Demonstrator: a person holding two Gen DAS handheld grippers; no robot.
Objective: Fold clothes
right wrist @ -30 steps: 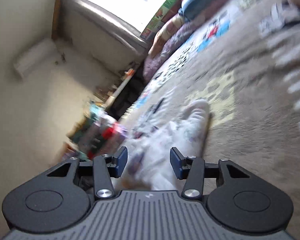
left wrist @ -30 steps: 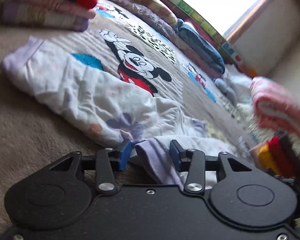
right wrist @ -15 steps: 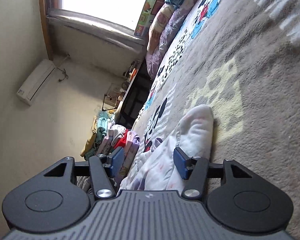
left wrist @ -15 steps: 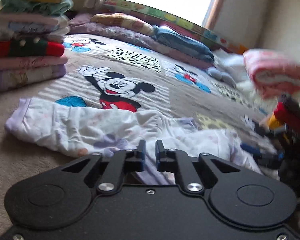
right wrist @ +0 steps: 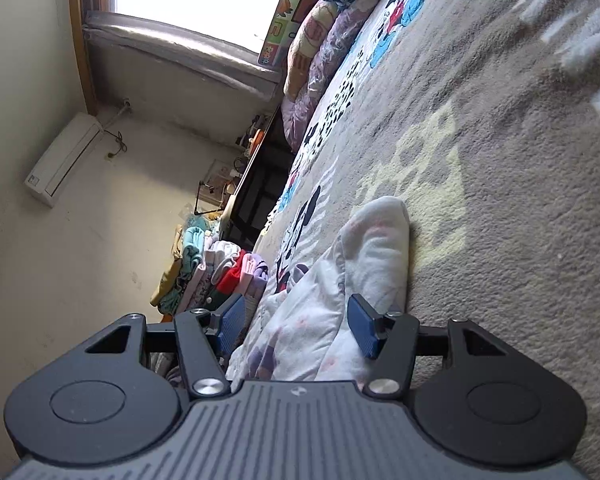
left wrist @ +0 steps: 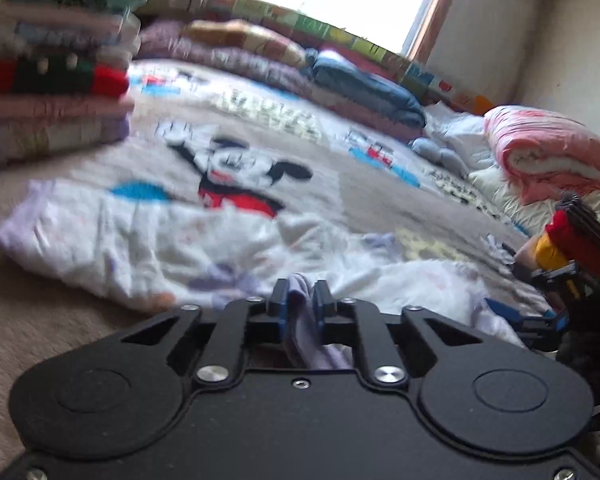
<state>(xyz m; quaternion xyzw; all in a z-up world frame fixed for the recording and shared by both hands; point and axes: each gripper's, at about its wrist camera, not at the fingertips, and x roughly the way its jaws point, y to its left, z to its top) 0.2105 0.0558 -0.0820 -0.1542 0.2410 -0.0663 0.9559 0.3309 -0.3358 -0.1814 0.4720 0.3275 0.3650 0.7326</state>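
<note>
A white garment with pastel print and lilac trim (left wrist: 148, 240) lies spread on the Mickey Mouse blanket (left wrist: 260, 148). My left gripper (left wrist: 302, 300) is shut on a lilac fold of the garment's near edge. In the right wrist view the same garment (right wrist: 364, 248) lies bunched between the fingers of my right gripper (right wrist: 296, 320), which is open around its end without pinching it. The right gripper also shows at the right edge of the left wrist view (left wrist: 548, 304).
A stack of folded clothes (left wrist: 52, 80) stands at the back left and also shows in the right wrist view (right wrist: 212, 272). Rolled quilts and pillows (left wrist: 340, 80) line the wall under the window. A pink rolled quilt (left wrist: 548, 160) lies at the right.
My left gripper closed on the lilac edge of the garment and lifted slightly. My right gripper swung in and settled, still open, around the garment's other end.
</note>
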